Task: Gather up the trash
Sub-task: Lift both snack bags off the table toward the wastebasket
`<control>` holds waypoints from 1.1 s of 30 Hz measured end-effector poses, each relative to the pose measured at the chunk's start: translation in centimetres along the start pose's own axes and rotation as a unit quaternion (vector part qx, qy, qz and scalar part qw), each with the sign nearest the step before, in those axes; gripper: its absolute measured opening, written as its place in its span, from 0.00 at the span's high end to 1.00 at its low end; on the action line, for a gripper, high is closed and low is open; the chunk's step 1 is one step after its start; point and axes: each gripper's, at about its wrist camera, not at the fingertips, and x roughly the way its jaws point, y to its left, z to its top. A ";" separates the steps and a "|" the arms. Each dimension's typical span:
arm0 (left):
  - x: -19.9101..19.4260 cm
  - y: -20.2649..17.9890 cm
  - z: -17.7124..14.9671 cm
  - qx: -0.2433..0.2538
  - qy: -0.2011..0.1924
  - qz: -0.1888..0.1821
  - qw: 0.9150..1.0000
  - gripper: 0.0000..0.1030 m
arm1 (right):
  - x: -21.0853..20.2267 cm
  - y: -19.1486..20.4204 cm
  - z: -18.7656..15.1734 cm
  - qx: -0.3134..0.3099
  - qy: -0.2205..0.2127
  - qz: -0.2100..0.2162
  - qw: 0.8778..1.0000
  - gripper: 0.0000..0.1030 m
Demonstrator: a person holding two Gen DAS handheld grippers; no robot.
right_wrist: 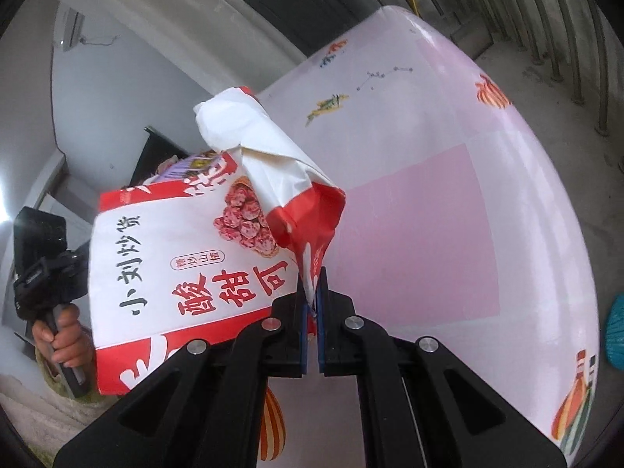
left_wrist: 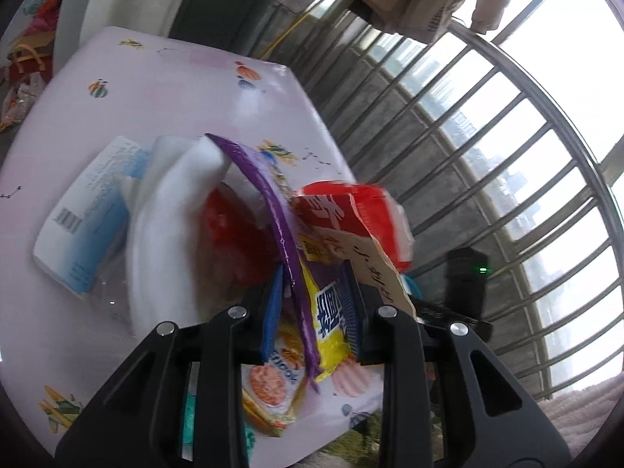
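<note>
- left gripper [left_wrist: 312, 312] is clamped on a purple-and-yellow plastic snack bag [left_wrist: 312, 304], held just above the pink patterned tabletop [left_wrist: 175, 78]
- right gripper [right_wrist: 311, 304] is pinched tight on a crumpled red-and-white wrapper [right_wrist: 273, 163]
- big red-and-white paper snack pouch [right_wrist: 175, 265] sits between them; can't see inside

Both wrist views look steeply down along their fingers, close over the pink bench [left_wrist: 163, 89], sharing the red-and-white snack bag [right_wrist: 163, 257].
</note>
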 end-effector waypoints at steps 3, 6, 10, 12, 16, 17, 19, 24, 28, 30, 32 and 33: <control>0.3 -0.1 -0.2 0.000 0.002 -0.005 1.000 0.74 | 1.5 -0.2 0.5 0.011 0.005 0.006 1.000 0.96; 1.1 0.2 -0.4 -0.013 0.015 -0.002 1.000 0.75 | 1.7 -0.4 0.1 0.021 0.006 0.016 1.000 0.96; 1.6 0.0 -0.6 -0.012 0.018 0.008 1.000 0.87 | 2.0 -1.0 0.1 0.024 0.007 0.015 1.000 0.96; 1.4 -0.3 -0.7 -0.003 0.011 0.010 1.000 0.95 | 1.9 -0.7 0.2 0.025 0.006 0.018 0.999 0.96; 0.3 -1.7 -0.9 0.031 -0.011 0.010 0.999 0.98 | 1.6 -1.0 0.3 0.046 -0.006 0.055 0.997 0.96; 0.1 -2.0 -1.0 0.037 -0.015 0.009 0.999 0.99 | 1.3 -1.2 0.3 0.053 -0.012 0.067 0.996 0.96; -0.5 -2.9 -1.0 0.053 -0.026 0.005 0.998 1.00 | 0.6 -1.4 0.3 0.059 -0.023 0.082 0.995 0.96; -2.2 -4.9 -0.9 0.090 -0.055 -0.008 0.994 1.00 | -1.2 -1.6 0.5 0.066 -0.052 0.109 0.990 0.96; -3.1 -6.2 -0.9 0.112 -0.074 -0.012 0.991 1.00 | -3.0 -1.8 0.9 0.072 -0.080 0.120 0.987 0.96; -3.6 -6.7 -0.8 0.118 -0.082 -0.014 0.990 1.00 | -3.8 -1.8 1.3 0.075 -0.095 0.122 0.985 0.96; -3.9 -7.0 -0.9 0.123 -0.087 -0.014 0.989 1.00 | -5.2 -2.2 1.5 0.076 -0.112 0.118 0.984 0.96; -4.1 -7.3 -0.8 0.127 -0.091 -0.014 0.988 1.00 | -5.9 -2.2 1.3 0.076 -0.119 0.116 0.983 0.96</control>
